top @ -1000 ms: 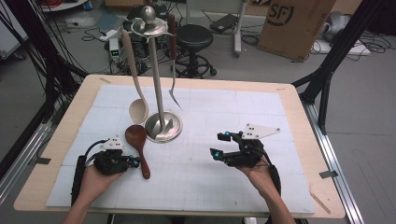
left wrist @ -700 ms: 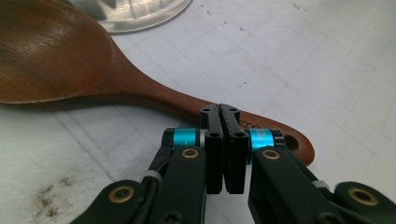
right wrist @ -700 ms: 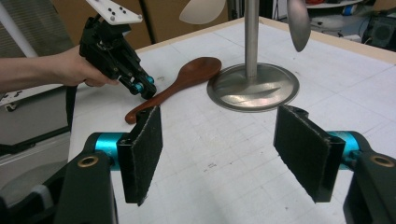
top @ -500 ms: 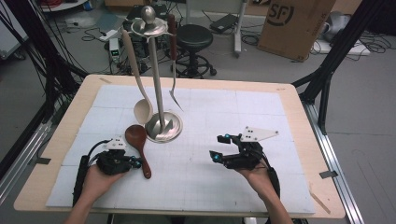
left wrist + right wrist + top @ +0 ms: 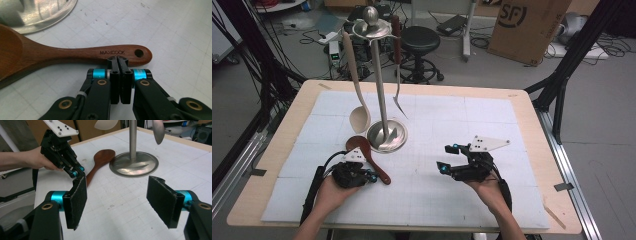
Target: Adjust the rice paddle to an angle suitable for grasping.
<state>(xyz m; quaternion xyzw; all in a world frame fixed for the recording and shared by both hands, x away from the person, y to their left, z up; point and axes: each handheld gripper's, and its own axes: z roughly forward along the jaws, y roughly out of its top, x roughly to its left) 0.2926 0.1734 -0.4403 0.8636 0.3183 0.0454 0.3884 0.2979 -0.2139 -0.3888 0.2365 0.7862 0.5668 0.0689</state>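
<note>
Wooden spoon [image 5: 367, 156] met by pinched-together left gripper [image 5: 119, 59].
Steel stand [image 5: 386, 136] lies just beyond; right gripper [image 5: 117, 200] is held wide, empty.

Steel utensil stand [image 5: 386, 134], round base, left of table [image 5: 532, 125] centre. Hung on it: pale ladle [image 5: 358, 112], fork [image 5: 398, 75]. Beyond the far edge: black stool [image 5: 421, 40], cardboard box [image 5: 532, 25].

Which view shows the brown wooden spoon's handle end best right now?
The left gripper view: the wooden spoon handle lies close up, its lettering and hanging hole sharp, with the shut left tool at its near edge. The high view shows the whole spoon, small, beside the stand base. The right gripper view shows it farther off, its handle end behind the left tool.
</note>
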